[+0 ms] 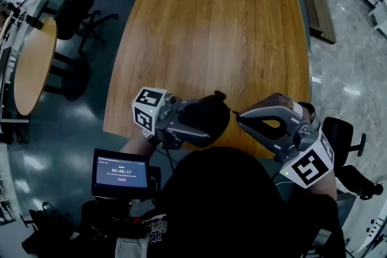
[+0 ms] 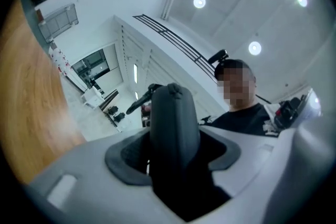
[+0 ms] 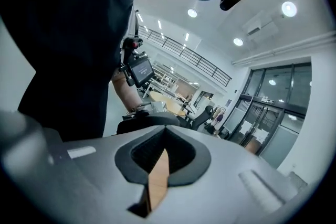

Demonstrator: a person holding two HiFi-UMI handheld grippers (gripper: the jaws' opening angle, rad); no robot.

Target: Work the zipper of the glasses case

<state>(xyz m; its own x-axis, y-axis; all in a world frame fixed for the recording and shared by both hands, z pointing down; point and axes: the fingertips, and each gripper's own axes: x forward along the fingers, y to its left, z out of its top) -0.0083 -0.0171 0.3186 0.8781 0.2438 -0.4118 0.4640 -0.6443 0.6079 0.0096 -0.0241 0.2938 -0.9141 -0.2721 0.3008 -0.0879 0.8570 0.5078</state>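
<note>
Head view, left to right: a round table (image 1: 33, 63) sits off at the far left on the dark floor, and a small lit screen (image 1: 121, 170) sits low left, close by the person's body. The wooden table (image 1: 211, 27) fills the middle. The left gripper (image 1: 195, 122) is over the near edge of that table, marker cube on its back, jaws spread wide around the glasses case (image 1: 213, 112). The case is black and rounded, held in front of the person's chest. Left gripper view agrees: the case stands on end between the two pads (image 2: 126, 157) and fills the gap. Both pads press against its sides, so this is a wide grip on the case and not an idle gape. The right gripper (image 1: 239, 116) comes in from the right, with its tips at the case's right end, touching or very nearly so. Right gripper view: the jaws are brought together, leaving only a thin slit with a sliver of wood grain showing through. Nothing else shows between the pads. The case shows as a dark hump just beyond those tips. No view shows whether the tips nip the zip pull.
</note>
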